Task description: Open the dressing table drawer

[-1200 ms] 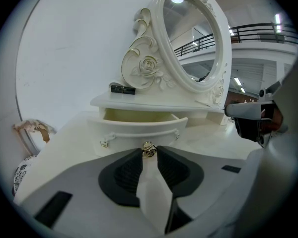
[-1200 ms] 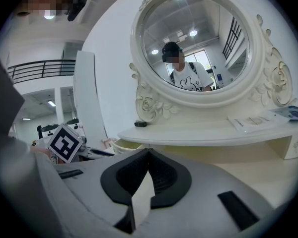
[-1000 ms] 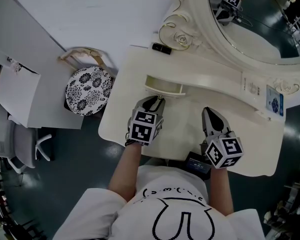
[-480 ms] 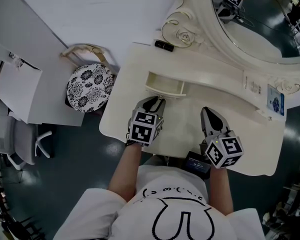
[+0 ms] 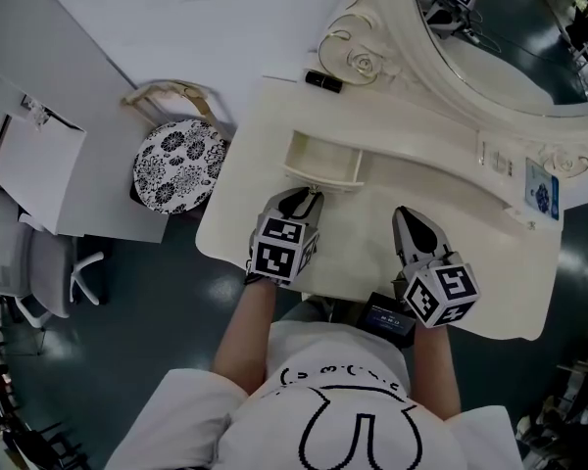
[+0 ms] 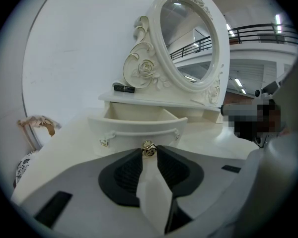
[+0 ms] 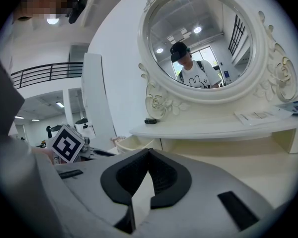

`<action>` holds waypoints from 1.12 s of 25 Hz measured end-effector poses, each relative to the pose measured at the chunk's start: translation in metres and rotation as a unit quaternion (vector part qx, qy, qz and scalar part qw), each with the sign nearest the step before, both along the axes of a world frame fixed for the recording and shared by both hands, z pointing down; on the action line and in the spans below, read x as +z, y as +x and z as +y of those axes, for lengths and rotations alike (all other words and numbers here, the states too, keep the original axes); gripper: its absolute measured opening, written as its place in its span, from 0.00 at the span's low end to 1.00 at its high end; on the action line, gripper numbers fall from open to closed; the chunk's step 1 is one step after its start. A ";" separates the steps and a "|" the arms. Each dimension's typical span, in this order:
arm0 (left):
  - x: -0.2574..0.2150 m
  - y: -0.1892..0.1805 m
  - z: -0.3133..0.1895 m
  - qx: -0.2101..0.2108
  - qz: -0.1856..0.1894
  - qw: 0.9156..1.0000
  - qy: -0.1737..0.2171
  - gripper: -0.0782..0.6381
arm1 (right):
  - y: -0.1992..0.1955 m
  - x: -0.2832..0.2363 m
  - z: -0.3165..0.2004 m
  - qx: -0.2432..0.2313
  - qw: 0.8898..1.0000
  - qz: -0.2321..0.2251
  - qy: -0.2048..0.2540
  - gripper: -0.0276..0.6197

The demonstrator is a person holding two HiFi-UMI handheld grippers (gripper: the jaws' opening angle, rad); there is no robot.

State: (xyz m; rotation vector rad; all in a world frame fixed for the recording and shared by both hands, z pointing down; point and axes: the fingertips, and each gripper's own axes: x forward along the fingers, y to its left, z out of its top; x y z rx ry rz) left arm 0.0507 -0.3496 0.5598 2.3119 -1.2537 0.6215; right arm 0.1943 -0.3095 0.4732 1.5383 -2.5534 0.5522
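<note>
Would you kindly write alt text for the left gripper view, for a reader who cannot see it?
The left gripper is closed on the small gold knob of a cream dressing table drawer, which stands pulled open. Behind it rises an oval mirror in a carved frame, with a small black object on the shelf beside it.

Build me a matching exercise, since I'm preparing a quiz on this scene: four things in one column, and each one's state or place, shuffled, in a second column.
Column one
1. drawer
2. left gripper
3. right gripper
4. patterned stool

Column two
A. jaws together, holding nothing
B. on the floor beside the dressing table
C. pulled out, open
D. shut on the gold knob

Pairs: 1-C, 2-D, 3-A, 4-B
</note>
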 end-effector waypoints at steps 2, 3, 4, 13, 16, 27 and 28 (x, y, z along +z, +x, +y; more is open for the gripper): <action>0.000 -0.001 0.002 0.000 0.000 1.000 -0.001 0.28 | -0.001 0.000 0.002 -0.002 1.000 0.000 0.001 0.07; 0.000 -0.001 0.003 -0.001 0.000 1.000 -0.001 0.28 | -0.001 0.000 0.003 -0.002 1.000 0.000 0.001 0.07; 0.000 -0.001 0.003 -0.001 0.001 1.000 -0.001 0.28 | 0.000 0.000 0.004 -0.002 1.000 0.000 0.001 0.07; -0.001 0.000 0.000 -0.002 0.010 1.000 0.009 0.28 | 0.005 0.000 0.009 0.011 1.000 0.000 0.001 0.07; 0.001 -0.005 -0.001 -0.012 -0.007 1.000 0.009 0.34 | 0.005 -0.001 0.011 0.013 1.000 0.001 0.003 0.07; -0.011 -0.013 0.003 -0.035 0.011 0.999 0.014 0.37 | 0.008 -0.013 0.014 0.029 0.999 -0.003 0.013 0.07; -0.014 -0.013 0.004 -0.036 0.014 0.999 0.015 0.37 | 0.009 -0.016 0.014 0.030 0.999 -0.002 0.015 0.07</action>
